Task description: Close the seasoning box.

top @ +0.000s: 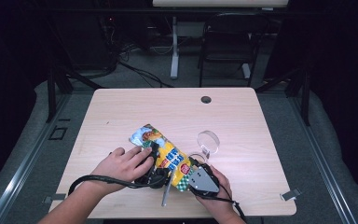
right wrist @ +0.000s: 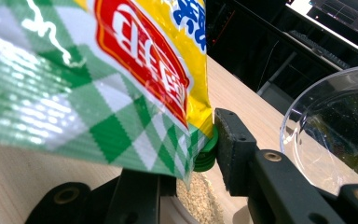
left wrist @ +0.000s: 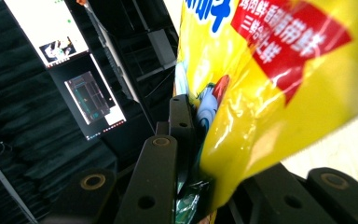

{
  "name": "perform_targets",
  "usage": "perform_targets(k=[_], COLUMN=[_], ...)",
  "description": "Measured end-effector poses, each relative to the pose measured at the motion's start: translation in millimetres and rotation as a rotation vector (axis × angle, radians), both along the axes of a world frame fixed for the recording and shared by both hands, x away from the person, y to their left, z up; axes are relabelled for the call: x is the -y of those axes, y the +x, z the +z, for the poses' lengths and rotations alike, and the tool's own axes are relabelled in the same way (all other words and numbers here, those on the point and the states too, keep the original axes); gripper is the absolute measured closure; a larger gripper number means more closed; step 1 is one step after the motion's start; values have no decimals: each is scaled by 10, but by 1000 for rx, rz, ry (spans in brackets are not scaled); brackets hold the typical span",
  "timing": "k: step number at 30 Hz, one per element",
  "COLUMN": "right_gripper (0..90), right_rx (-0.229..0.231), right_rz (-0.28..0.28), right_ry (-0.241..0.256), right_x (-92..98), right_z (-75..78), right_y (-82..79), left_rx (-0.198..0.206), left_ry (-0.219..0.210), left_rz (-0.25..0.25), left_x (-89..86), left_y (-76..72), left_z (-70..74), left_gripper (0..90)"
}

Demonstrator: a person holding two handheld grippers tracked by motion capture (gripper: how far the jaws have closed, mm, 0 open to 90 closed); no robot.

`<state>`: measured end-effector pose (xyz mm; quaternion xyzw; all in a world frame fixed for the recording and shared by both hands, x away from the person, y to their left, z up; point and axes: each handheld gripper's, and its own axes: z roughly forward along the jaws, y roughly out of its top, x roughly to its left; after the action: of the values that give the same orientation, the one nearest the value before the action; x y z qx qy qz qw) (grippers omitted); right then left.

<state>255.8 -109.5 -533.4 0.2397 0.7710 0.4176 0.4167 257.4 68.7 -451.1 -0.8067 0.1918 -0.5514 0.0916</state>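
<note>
While the left gripper [top: 154, 164] has its jaws clamped on the side of the yellow snack bag [top: 165, 154], the bag hangs tilted just above the worktop [top: 121, 112] near its front edge. Further right, the right gripper [top: 192, 176] pinches the bag's green-checked lower corner, with fine grains [right wrist: 200, 200] visible beneath it and a clear round dish [top: 208, 141] just beyond. Judging by this, pouring or opening is in hand; next, tipping the corner steadily over the dish seems called for.
</note>
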Motion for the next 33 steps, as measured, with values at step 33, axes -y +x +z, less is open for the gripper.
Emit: perform_targets(k=[33], right_gripper=[706], right_rx=[13], right_rz=[1], right_ry=[-20], right_x=[3], right_z=[3], right_y=[-7], left_rx=[-137], left_ry=[-290], left_rz=[65], left_x=[-248], left_y=[75], left_z=[-275], left_gripper=[855])
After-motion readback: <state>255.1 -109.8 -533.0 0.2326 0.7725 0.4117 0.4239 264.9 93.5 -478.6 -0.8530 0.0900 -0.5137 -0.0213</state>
